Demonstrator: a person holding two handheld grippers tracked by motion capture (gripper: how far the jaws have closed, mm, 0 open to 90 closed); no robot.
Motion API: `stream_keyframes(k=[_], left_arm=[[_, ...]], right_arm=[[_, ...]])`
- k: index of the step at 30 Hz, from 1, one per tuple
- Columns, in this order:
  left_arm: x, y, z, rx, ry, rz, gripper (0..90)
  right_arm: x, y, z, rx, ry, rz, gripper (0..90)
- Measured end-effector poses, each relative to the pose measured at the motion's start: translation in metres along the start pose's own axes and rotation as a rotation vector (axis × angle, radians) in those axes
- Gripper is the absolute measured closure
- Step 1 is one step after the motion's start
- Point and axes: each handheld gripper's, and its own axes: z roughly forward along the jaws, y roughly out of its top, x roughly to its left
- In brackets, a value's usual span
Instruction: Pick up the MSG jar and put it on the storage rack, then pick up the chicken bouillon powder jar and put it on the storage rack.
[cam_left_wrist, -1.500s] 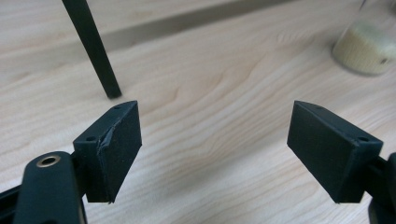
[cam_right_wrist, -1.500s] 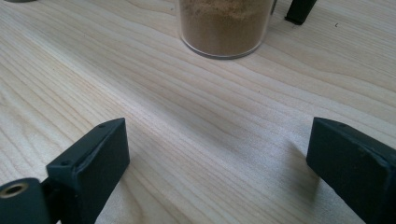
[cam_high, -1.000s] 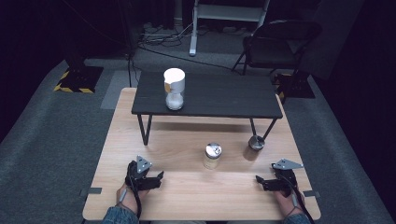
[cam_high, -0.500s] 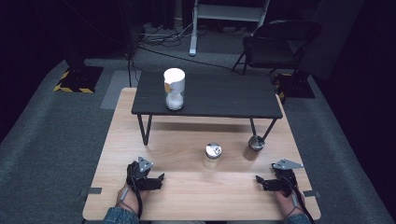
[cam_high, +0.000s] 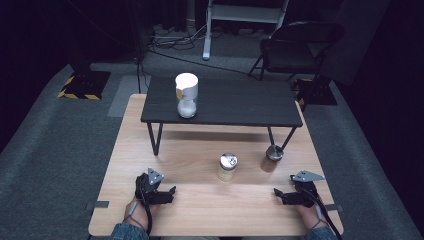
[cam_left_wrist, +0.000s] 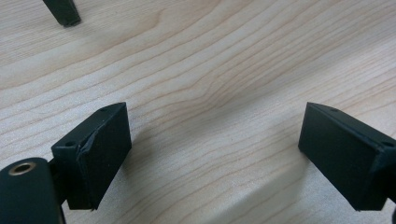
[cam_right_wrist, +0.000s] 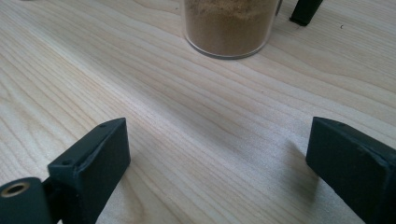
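My left gripper rests low over the wooden table near its front left, jaws pointing right. In the left gripper view my left gripper is open; its jaws have just been opening, with bare wood between them. My right gripper sits near the front right, jaws pointing left. In the right gripper view my right gripper is open with nothing between its jaws. A clear jar of brown powder stands ahead of it, the metal-lidded brown jar.
A small jar with a silver lid stands at mid-table. A low black table sits on the far half and carries a white-lidded jar. One of its legs' feet shows ahead of my left gripper. A folding chair stands beyond.
The left gripper's jaws stand slightly wider than a second ago. Both hands and all jars stay where they were.
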Motion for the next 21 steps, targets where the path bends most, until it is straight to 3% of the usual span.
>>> stream_keyframes(k=[4,11,18,21], left_arm=[[0.000,0.000,0.000,0.001,0.000,0.000,9.1],[0.000,0.001,0.001,0.004,0.003,-0.002,8.3],[-0.015,0.003,0.002,0.008,0.077,-0.002,0.1],[-0.017,0.003,0.002,0.008,0.085,0.005,0.2]], right_arm=[[0.002,0.000,0.000,-0.002,-0.002,0.002,6.3],[0.009,-0.012,-0.009,-0.110,-0.019,-0.003,5.6],[0.014,-0.019,-0.018,-0.182,-0.020,-0.023,5.1],[0.016,-0.021,-0.021,-0.213,-0.021,-0.030,5.1]])
